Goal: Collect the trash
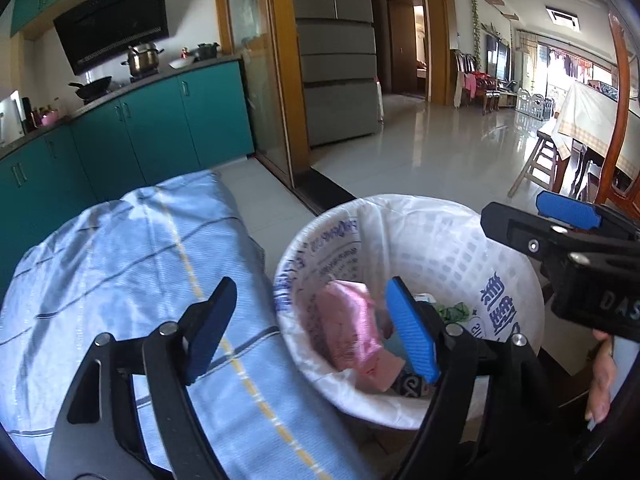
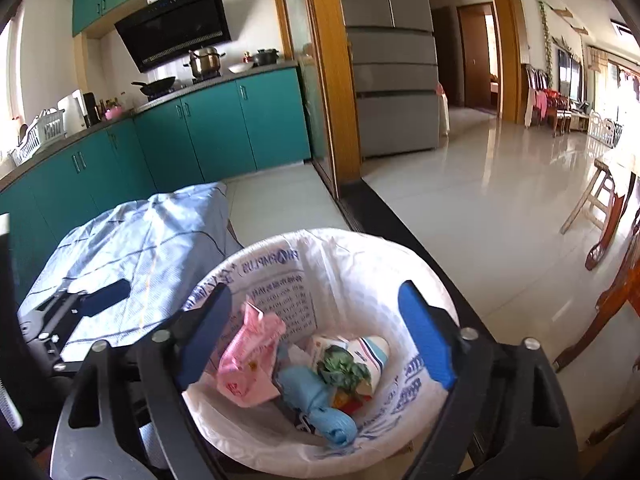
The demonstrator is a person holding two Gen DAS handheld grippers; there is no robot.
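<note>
A white basket bin [image 2: 360, 242] lined with a white bag printed in blue stands on the floor beside a surface under a blue checked cloth [image 2: 132, 248]. In the bin lie a pink wrapper [image 2: 248, 356], a crumpled blue piece [image 2: 320, 400], a green leafy scrap [image 2: 344, 368] and a striped white cup [image 2: 374, 350]. My right gripper [image 2: 318, 334] hangs open above the bin, its pads holding nothing. My left gripper [image 1: 312, 332] is open too, straddling the bin's left rim [image 1: 280, 280], above the pink wrapper [image 1: 352, 328]. The right gripper [image 1: 532, 216] shows at the bin's far right side.
Teal kitchen cabinets [image 2: 224, 128] run along the left. A grey fridge [image 2: 392, 80] stands behind a dark sliding-door track [image 2: 384, 216]. A wooden stool [image 2: 592, 200] and a covered dining table [image 1: 592, 120] are on the right. A hand [image 1: 600, 380] grips the right tool.
</note>
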